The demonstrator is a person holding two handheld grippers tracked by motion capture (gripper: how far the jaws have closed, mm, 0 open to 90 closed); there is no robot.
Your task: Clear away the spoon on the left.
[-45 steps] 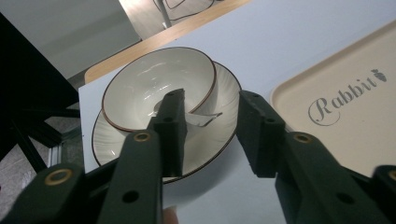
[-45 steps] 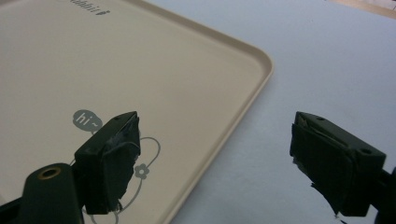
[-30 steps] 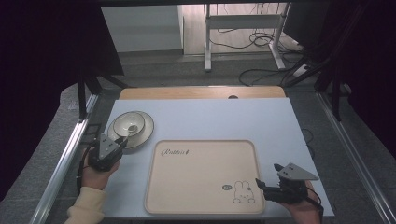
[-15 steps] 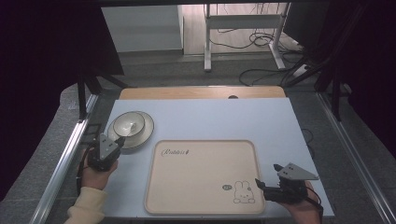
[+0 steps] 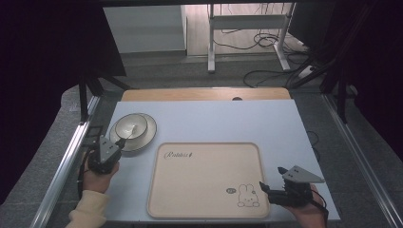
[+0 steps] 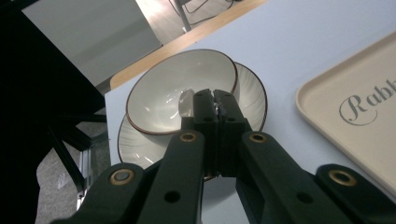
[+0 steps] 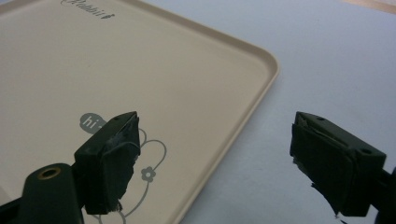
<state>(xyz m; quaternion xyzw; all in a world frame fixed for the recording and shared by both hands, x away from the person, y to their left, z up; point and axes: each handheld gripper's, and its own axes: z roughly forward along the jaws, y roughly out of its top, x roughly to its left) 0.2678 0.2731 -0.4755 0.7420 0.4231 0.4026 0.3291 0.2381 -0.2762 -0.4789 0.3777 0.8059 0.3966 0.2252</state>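
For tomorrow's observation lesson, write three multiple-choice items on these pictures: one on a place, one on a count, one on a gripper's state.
1. The white brown-rimmed bowl sits:
A on the beige rabbit-print tray
B on the white brown-rimmed plate
C on the floor

2. Dishes on the pale blue table:
A two
B four
C six

3. The right gripper is:
A shut on a spoon
B open
C shut on the tray

Answers: 1 B, the plate's rim rings the bowl. 2 A, one bowl and one plate. 3 B, its jaws stand apart, with the tray's edge between them.
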